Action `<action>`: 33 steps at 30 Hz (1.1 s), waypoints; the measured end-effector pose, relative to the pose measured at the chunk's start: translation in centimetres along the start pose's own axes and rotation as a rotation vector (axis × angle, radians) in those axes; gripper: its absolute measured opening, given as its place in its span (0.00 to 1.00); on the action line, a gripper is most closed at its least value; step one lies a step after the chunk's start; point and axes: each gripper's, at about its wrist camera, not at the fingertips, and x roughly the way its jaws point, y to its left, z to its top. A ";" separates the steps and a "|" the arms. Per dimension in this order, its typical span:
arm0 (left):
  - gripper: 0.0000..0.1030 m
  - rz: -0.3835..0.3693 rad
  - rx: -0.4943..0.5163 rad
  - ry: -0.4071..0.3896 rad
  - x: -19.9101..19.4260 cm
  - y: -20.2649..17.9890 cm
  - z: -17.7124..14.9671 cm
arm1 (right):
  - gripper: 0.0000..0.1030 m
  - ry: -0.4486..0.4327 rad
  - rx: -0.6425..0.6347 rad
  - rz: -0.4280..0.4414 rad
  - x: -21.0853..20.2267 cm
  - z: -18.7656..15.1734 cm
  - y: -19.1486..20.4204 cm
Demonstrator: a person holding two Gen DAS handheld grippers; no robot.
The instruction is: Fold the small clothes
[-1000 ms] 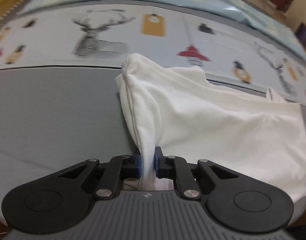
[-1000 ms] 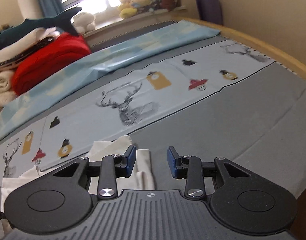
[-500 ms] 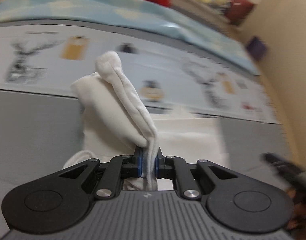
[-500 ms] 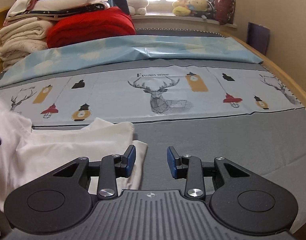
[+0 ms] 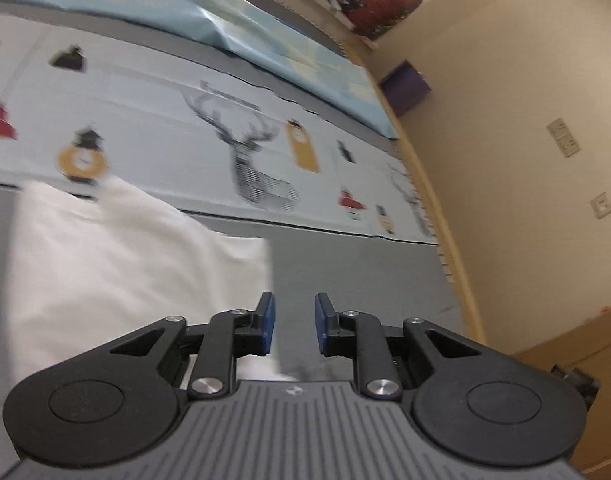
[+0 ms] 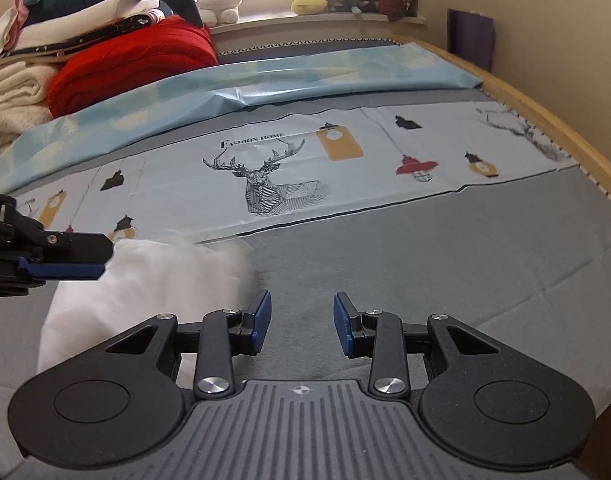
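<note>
One white garment (image 5: 117, 256), rumpled and blurred, lay left of both grippers' fingers. Left gripper (image 5: 293, 326) jaws were opening, empty; right gripper (image 6: 301, 326) stood part-open, empty.

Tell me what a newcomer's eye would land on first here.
The white garment lying on the grey bed, left of the empty, open right gripper. Behind it, the deer print on the pale sheet, mid-bed. Far left, the red blanket under stacked laundry.

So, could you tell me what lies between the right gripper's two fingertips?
Only bare grey bedcover shows between them in the right wrist view; the white garment lies beside the right gripper.
</note>
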 end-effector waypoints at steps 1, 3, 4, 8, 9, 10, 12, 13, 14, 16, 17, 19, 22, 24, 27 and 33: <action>0.22 0.024 -0.010 0.002 -0.4 0.8 0.2 | 0.35 0.005 0.007 0.014 0.2 0.1 0.0; 0.22 0.079 -0.030 0.011 -1.3 2.4 0.6 | 0.35 0.028 0.025 0.056 0.8 0.2 0.2; 0.22 0.113 -0.031 0.022 -1.8 3.2 0.6 | 0.36 0.051 0.041 0.086 1.2 0.2 0.4; 0.22 0.216 0.011 0.091 -2.6 5.1 0.1 | 0.38 0.193 0.101 0.229 3.3 -0.4 1.9; 0.22 0.227 0.024 0.103 -2.8 5.3 0.1 | 0.41 0.215 0.103 0.249 3.5 -0.6 2.4; 0.22 0.233 0.040 0.110 -3.1 5.5 -0.1 | 0.42 0.236 0.098 0.263 3.8 -0.8 3.0; 0.24 0.238 0.063 0.118 -3.7 5.9 -0.5 | 0.46 0.273 0.072 0.265 4.2 -1.3 3.9; 0.24 0.237 0.076 0.123 -3.9 5.9 -0.7 | 0.46 0.288 0.055 0.254 4.3 -1.5 4.3; 0.24 0.236 0.087 0.130 -4.1 5.9 -1.0 | 0.46 0.298 0.041 0.244 4.3 -1.7 4.5; 0.24 0.235 0.114 0.155 -4.1 5.8 -1.6 | 0.44 0.317 0.027 0.248 4.2 -1.9 4.5; 0.24 0.238 0.132 0.172 -4.0 5.7 -2.0 | 0.30 0.320 0.021 0.253 3.9 -1.9 4.3; 0.24 0.250 0.183 0.216 -3.4 5.3 -2.9 | 0.15 0.320 0.003 0.276 3.2 -2.0 4.0; 0.27 0.284 0.277 0.276 -2.2 4.6 -4.3 | 0.09 0.294 -0.011 0.319 1.6 -1.8 2.6; 0.27 0.288 0.321 0.304 -1.6 4.3 -5.2 | 0.08 0.302 -0.026 0.313 1.2 -1.9 1.8; 0.28 0.269 0.348 0.359 -0.4 4.5 -6.4 | 0.08 0.336 -0.064 0.262 1.3 -2.5 0.9; 0.27 0.361 0.477 0.498 2.8 5.8 -9.6 | 0.09 0.447 -0.123 0.188 3.5 -4.0 1.2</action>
